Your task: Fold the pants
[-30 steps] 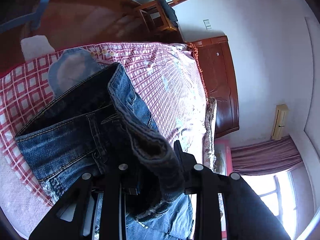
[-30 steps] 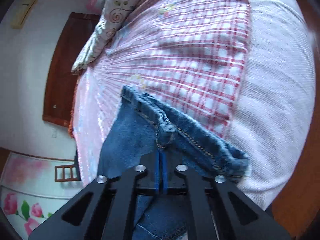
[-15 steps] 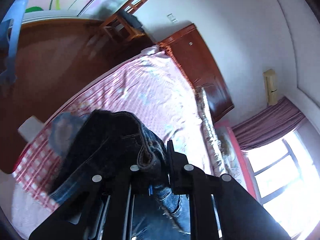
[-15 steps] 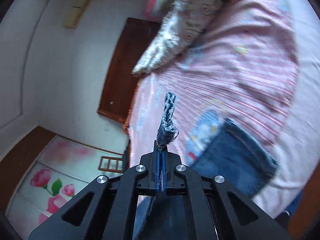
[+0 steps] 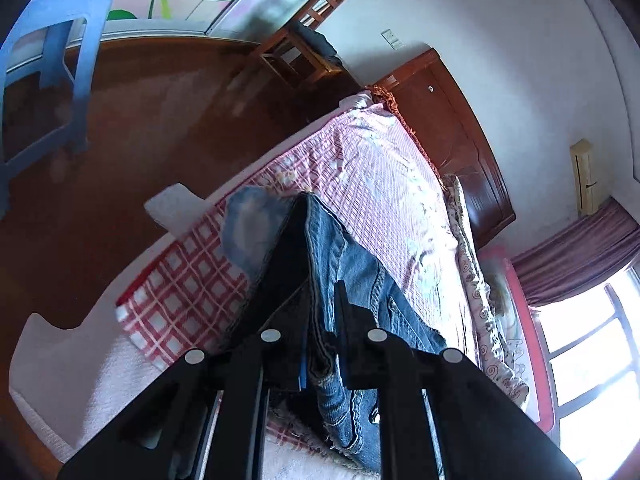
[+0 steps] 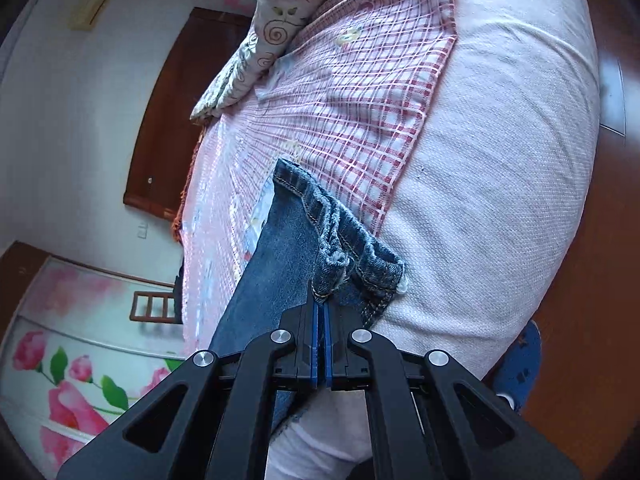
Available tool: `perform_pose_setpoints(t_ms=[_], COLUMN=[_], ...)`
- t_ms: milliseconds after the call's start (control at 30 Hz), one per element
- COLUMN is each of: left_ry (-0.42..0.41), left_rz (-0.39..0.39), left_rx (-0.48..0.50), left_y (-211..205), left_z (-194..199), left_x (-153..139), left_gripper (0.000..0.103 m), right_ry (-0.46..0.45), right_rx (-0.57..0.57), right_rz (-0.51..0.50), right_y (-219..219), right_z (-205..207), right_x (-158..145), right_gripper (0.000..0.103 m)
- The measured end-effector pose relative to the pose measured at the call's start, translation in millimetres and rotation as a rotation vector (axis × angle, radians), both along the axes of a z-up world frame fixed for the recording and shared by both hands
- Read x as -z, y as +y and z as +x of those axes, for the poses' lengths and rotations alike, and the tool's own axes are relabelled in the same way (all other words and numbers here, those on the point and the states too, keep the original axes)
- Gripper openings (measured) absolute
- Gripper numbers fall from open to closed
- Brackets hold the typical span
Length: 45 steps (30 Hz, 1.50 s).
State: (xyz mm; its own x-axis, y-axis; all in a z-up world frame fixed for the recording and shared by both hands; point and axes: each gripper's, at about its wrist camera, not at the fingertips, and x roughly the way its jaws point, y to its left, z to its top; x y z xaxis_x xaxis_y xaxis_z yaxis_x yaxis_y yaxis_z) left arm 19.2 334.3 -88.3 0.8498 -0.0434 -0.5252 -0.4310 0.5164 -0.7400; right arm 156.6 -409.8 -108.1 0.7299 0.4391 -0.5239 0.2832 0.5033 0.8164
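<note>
Blue jeans (image 5: 352, 264) lie on the bed over a red-and-white checked sheet (image 5: 180, 280). My left gripper (image 5: 322, 320) is shut on a thick fold of the jeans, near the waistband, with denim hanging below the fingers. In the right wrist view my right gripper (image 6: 321, 312) is shut on the hem end of the jeans (image 6: 328, 240), held just above the bed's pale pink cover (image 6: 500, 160).
A wooden headboard (image 5: 452, 128) and a floral pillow (image 6: 280, 24) are at the bed's far end. A blue plastic stool (image 5: 44, 68) and a wooden chair (image 5: 304, 52) stand on the brown floor. A window (image 5: 592, 352) is at the right.
Both grippers lifted the jeans up off the bed, then came back down. The hem end swung up and now lies low over the cover again.
</note>
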Motion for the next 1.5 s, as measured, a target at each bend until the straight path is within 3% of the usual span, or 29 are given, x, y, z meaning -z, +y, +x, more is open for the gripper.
perform_pose_setpoints(t_ms=[167,267,367,467,567,667,700,800,967,1033,1100,1133,1167,1233,1300,1400,1500], left_ry=[0.044,0.059,0.074,0.088,0.115,0.123,0.135,0.195,0.247,0.158,0.126,0.051,-0.006,-0.044,0.042,0.199,0.188], left_rz=[-0.082,-0.086,-0.112,-0.102,-0.118,-0.1,-0.086,-0.043,0.082,0.066,0.093,0.102,0.152,0.246,0.265,0.189,0.169], left_rx=[-0.032,-0.057,-0.129,-0.148,-0.085,-0.073,-0.086,-0.118,-0.1,-0.103,-0.088,-0.072,-0.054,-0.042,-0.063,-0.09,-0.108], left_y=[14.6,14.5,1.8,-21.1,-33.5,-42.2,-44.2,-53.5,-64.3,-60.6,-57.5,-60.3,-64.5,-72.0,-63.2,-46.9,-51.4], left_z=[-10.1,-21.0,-41.5,-50.4,-46.3,-38.5,-37.3,-31.9,-23.3,-19.1,-9.8,-7.2,-7.3,-9.1,-11.1,-14.2,-21.7], left_x=[16.3,16.3,20.0,20.2,27.1,27.7,26.0,12.4,-22.8,-31.6,-44.1,-54.6,-69.4,-83.7,-64.1,-10.0,0.1], left_gripper=[0.01,0.012,0.034,0.041,0.042,0.038,0.026,0.015,0.008,0.007,0.006,0.006,0.006,0.006,0.006,0.006,0.006], right_ry=[0.043,0.043,0.043,0.047,0.048,0.051,0.052,0.054,0.05,0.047,0.045,0.044,0.043,0.033,0.012,-0.011,-0.001], right_rx=[0.011,0.016,0.012,0.003,0.002,0.006,0.005,-0.002,-0.001,-0.004,-0.006,-0.006,-0.005,-0.002,0.002,-0.012,-0.029], right_rz=[0.011,0.021,0.02,0.013,0.01,0.01,0.009,0.003,0.014,0.014,0.015,0.016,0.017,0.013,0.026,0.041,0.012], right_y=[2.0,3.5,2.9,4.6,5.6,8.2,8.2,10.2,7.5,6.7,6.2,5.9,5.7,6.3,6.6,9.3,8.6], right_z=[-4.6,-5.9,-7.1,-2.3,-0.4,1.2,1.3,3.6,3.8,3.8,3.5,3.1,2.5,0.8,-2.2,-8.2,-10.5], right_x=[19.4,25.3,26.6,24.4,23.8,23.3,23.0,21.8,24.6,26.0,26.9,27.1,27.1,27.3,30.9,36.1,32.2], right_gripper=[0.001,0.001,0.001,0.001,0.001,0.001,0.001,0.001,0.001,0.001,0.001,0.001,0.001,0.001,0.001,0.001,0.001])
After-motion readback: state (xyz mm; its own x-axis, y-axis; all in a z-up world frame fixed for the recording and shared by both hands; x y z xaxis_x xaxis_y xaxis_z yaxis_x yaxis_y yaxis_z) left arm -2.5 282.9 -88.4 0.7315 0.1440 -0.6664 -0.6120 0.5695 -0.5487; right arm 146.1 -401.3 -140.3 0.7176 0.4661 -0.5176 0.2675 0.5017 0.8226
